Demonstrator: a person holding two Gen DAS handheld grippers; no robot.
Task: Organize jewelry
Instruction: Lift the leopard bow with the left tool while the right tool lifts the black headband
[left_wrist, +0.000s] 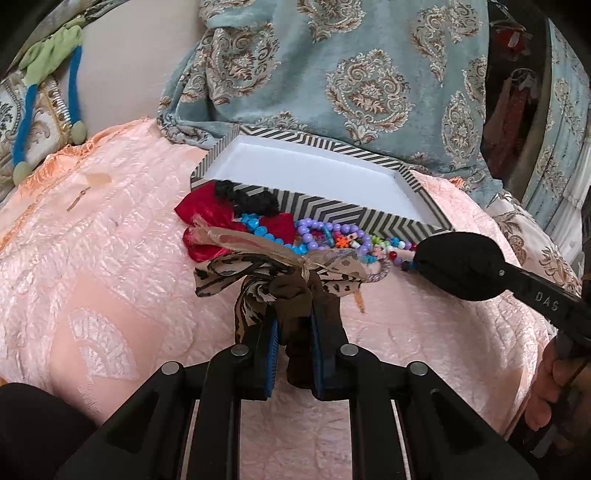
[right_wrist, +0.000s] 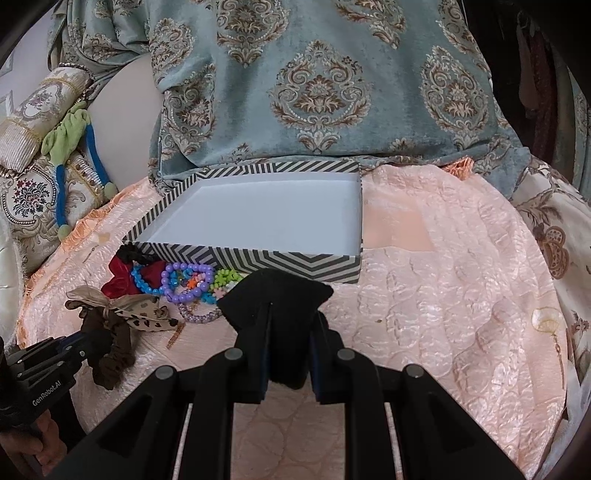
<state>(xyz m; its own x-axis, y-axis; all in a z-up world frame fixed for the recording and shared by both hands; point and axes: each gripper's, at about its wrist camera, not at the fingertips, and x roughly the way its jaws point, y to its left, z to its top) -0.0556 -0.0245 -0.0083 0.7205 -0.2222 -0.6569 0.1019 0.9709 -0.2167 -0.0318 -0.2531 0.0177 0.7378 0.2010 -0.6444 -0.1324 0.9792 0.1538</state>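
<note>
Jewelry — one heap of beaded bracelets (right_wrist: 188, 282), too tangled to count — lay against one empty chevron box (right_wrist: 258, 218). Left gripper (left_wrist: 293, 325) pinched a brown scrunchie (left_wrist: 295, 295); right gripper (right_wrist: 288, 332) clamped a black pouch (right_wrist: 275, 291), its lower part hidden.

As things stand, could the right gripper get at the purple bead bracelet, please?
Probably not yet. The right gripper is shut on a black cloth piece, so its jaws are occupied. The purple bead bracelet lies uncovered just left of it, before the striped box; the path itself looks free.
</note>
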